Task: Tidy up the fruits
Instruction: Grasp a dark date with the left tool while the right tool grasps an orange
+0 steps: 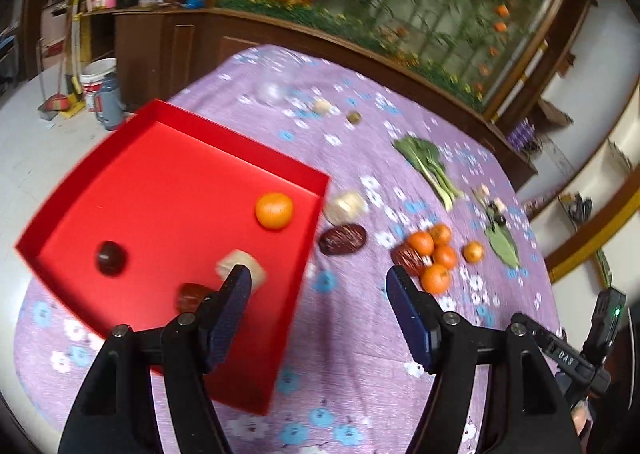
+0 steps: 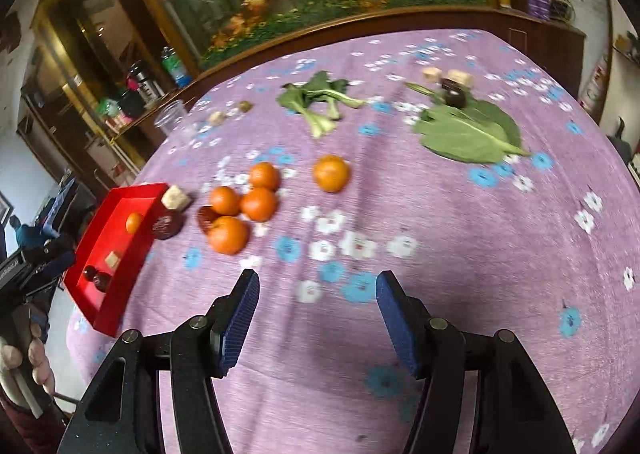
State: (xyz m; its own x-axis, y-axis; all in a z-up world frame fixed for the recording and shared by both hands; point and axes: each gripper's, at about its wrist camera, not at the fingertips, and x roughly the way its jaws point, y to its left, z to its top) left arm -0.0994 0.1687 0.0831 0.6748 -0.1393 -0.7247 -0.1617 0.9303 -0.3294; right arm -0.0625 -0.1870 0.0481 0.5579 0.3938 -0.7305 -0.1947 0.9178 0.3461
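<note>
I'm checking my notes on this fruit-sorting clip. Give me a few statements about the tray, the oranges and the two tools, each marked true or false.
1. One orange lies inside the red tray. True.
2. The left tool is shut on an orange. False: its fingers are spread and hold nothing.
3. Four oranges sit clustered on the purple tablecloth, with a fifth orange apart from them. True.
4. The leafy greens lie in the red tray. False: they lie on the tablecloth.
5. The right tool is open and empty. True.
</note>
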